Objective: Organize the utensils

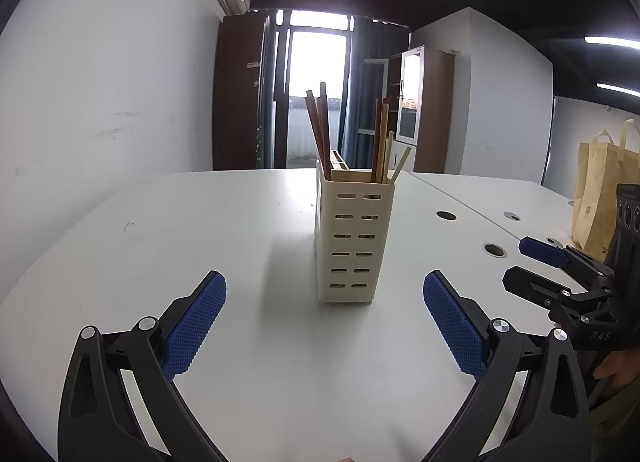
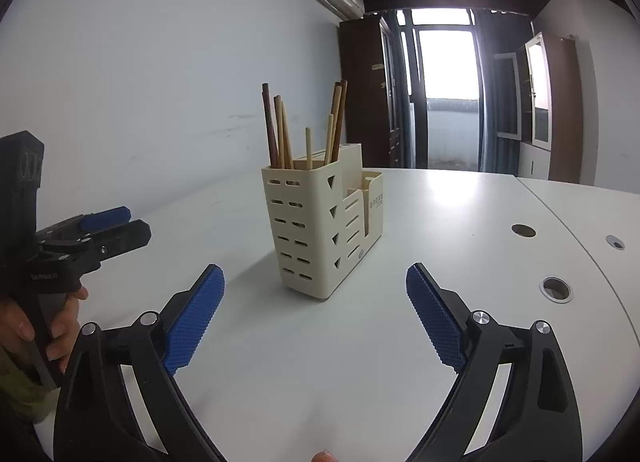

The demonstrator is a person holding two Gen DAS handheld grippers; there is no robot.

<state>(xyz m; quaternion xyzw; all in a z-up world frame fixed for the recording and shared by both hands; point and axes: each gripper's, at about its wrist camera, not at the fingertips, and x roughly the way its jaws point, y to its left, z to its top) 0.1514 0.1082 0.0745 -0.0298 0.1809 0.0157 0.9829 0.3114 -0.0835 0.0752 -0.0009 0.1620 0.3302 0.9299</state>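
Cream slotted utensil holder (image 1: 354,240) stands upright mid-frame on the white surface (image 1: 160,246), just beyond both pairs of fingers, touched by neither. Chopsticks (image 1: 320,130) stand in its tall compartment; lower side compartments look empty, partly hidden.

Handling, judged: holder is light, stiff plastic, smooth-walled, tall and narrow so it could tip; grip low across the body. Chopsticks are light, rigid, thin wood, loose and leaning; pinch one near its upper end.

Counts: one holder, roughly eight chopsticks in two leaning clusters (overlap, not exact), mixed dark and pale, two grippers.

Left gripper (image 1: 324,326) fingers spread wide, nothing between them. Right gripper (image 2: 316,318) fingers likewise wide apart and empty. Paper bag (image 1: 600,190) far right of the left view
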